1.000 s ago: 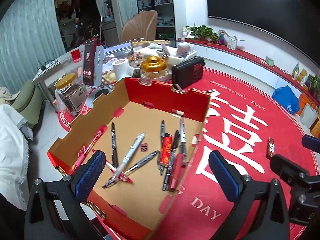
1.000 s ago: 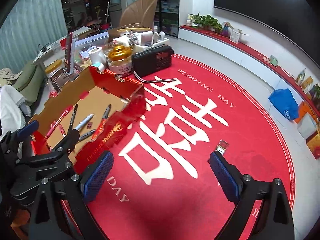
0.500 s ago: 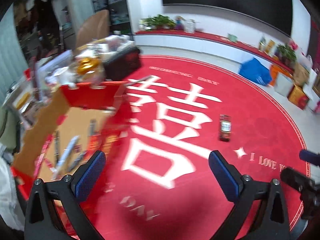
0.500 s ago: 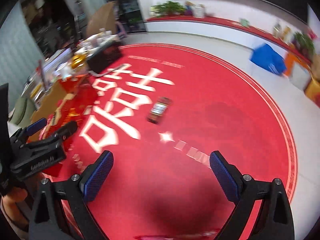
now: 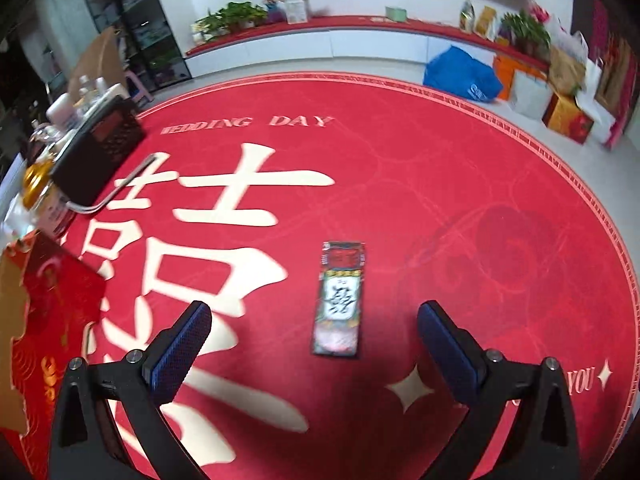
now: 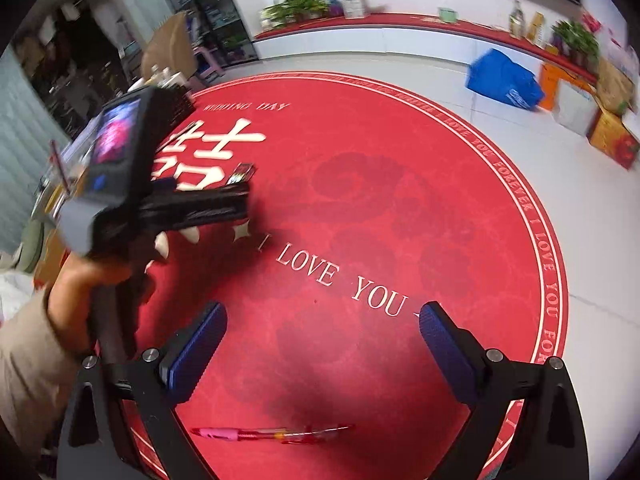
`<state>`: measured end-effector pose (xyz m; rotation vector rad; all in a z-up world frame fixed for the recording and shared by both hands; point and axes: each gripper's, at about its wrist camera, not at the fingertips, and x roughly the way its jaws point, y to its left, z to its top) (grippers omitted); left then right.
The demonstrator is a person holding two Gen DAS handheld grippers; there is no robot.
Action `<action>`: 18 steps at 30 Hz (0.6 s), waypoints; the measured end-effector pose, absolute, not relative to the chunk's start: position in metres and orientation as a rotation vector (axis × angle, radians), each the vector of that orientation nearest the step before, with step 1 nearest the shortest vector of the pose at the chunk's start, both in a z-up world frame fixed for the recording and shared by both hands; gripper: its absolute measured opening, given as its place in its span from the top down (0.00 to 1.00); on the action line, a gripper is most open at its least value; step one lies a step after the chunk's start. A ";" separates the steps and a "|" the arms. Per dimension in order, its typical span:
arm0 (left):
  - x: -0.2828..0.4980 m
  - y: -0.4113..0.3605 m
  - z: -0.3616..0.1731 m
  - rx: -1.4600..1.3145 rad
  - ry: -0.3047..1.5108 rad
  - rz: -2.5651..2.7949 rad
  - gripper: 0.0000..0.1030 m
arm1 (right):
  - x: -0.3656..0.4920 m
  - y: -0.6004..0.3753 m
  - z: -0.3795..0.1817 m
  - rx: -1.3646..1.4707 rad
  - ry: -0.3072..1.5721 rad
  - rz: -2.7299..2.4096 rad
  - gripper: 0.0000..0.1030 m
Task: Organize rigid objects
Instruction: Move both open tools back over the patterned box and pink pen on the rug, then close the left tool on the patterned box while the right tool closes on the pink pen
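While my left hand-held gripper hangs over the red round rug, its blue pads stand wide apart with nothing between them. A flat rectangular packet lies on the rug just ahead of the gap, slightly toward the right pad but touching neither. Its long axis runs away from the camera, nearly in line with the fingers, far end tipped a little rightward. The printing on its face is blurred; I can make out a red band at the far end and a white panel with dark characters in the middle, no more. At the left edge, a red cardboard box is cut off by the frame, so its contents are hidden. A black radio sits beyond it at the rug's edge. My right hand-held gripper is likewise fully spread and empty, over the "I LOVE YOU" lettering. A red-and-pink pen lies on the rug below it, long axis crosswise to the fingers, partly covered by the left finger's frame. From this view the packet is mostly hidden behind my left tool body.
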<state>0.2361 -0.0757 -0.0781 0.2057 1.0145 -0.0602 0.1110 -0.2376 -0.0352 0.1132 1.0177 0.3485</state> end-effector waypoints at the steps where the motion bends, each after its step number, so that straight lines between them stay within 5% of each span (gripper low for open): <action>1: 0.237 -0.078 -0.081 0.211 1.019 -0.065 0.00 | 0.106 -0.233 -0.035 0.067 1.010 0.428 0.05; 13: 0.240 -0.069 -0.091 0.067 1.041 -0.108 0.00 | 0.039 -0.157 -0.058 -0.673 0.913 0.891 0.06; 18: 0.239 -0.069 -0.091 0.065 1.031 -0.121 0.00 | 0.034 -0.137 -0.080 -0.834 0.966 0.962 0.20</action>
